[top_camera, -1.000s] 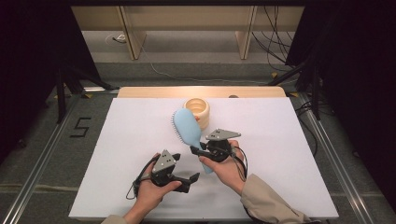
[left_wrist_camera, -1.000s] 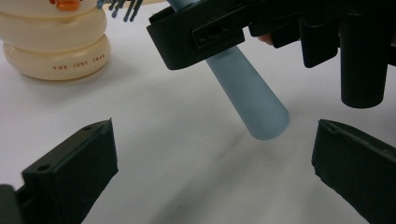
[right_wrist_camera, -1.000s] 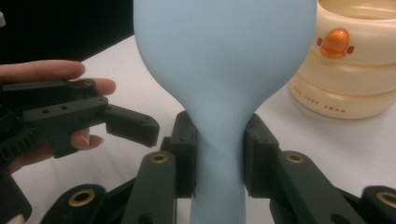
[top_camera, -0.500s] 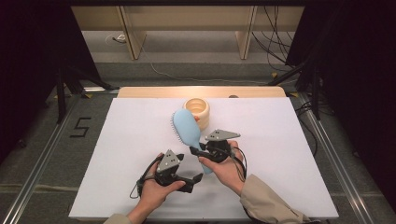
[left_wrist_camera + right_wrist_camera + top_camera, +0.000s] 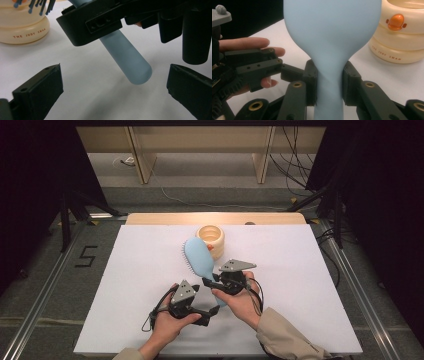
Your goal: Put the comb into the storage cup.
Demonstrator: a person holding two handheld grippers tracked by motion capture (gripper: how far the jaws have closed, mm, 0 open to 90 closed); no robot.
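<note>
The right gripper (image 5: 329, 86) pinches the neck of a pale blue hairbrush (image 5: 332, 37), its two black jaws pressed flat against either side of the narrowing just below the paddle — a grip, by the look of it, chosen so the broad head stays free and the handle end pokes out behind. In the high view the brush (image 5: 199, 257) slants up and away from the right gripper (image 5: 220, 282) toward the table's far edge, bristles facing the left edge, the head lifted off the white table (image 5: 310, 285) rather than lying on it.

The left gripper (image 5: 200, 312) sits low near the table's near edge, jaws spread wide with nothing between them. From its own camera the rounded blue handle tip (image 5: 136, 67) hangs just ahead of the gap between the open jaws (image 5: 112, 92) — placed, it seems, to take the free end in a handover or a two-handed hold, though no contact is made yet.

Just beyond the brush head, close to the far edge at mid-table, stands a cream ringed holder (image 5: 210, 236) with an orange duck emblem (image 5: 395, 22) and small lettering on its base. Its opening faces up; whether anything lies inside cannot be told from here. The brush head is near its rim, not in it.
</note>
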